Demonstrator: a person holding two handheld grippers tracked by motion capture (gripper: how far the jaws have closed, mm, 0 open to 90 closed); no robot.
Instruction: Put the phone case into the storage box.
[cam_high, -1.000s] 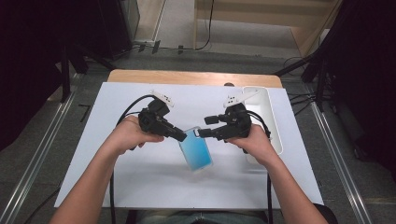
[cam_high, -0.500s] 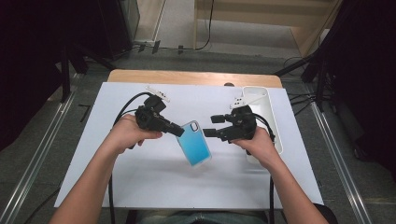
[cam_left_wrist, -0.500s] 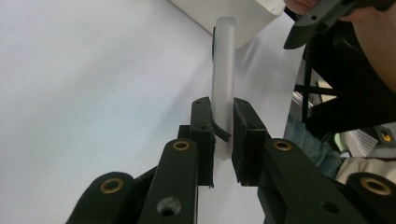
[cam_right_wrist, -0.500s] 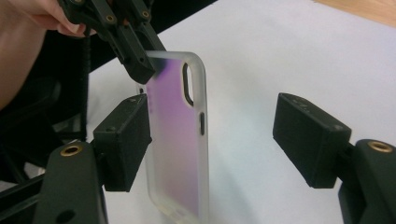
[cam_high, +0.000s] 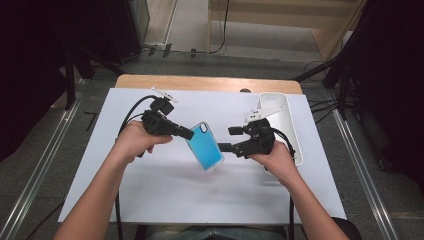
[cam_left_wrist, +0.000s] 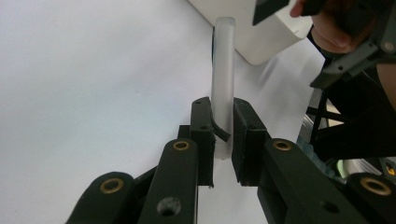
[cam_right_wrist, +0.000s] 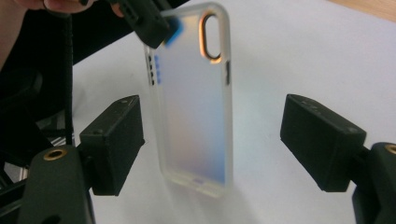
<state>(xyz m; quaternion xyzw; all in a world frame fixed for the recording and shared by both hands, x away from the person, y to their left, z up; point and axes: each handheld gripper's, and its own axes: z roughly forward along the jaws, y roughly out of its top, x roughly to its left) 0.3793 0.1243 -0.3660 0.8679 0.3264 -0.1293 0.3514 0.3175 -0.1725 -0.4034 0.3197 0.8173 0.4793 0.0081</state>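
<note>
Two hand-held grippers are meeting over the white surface (cam_high: 150, 200). The left hand-held gripper (cam_high: 186, 133) is pinching the phone case (cam_high: 205, 145) by its camera-hole end, jaws closed on the rim, and is holding it tilted above the middle of the surface. The right hand-held gripper (cam_high: 227, 139) is sitting just beside the case's other long edge with its jaws spread wide; in its own view the case seems to be hanging between them, untouched. A white tray (cam_high: 287, 107) is lying behind it.
</note>
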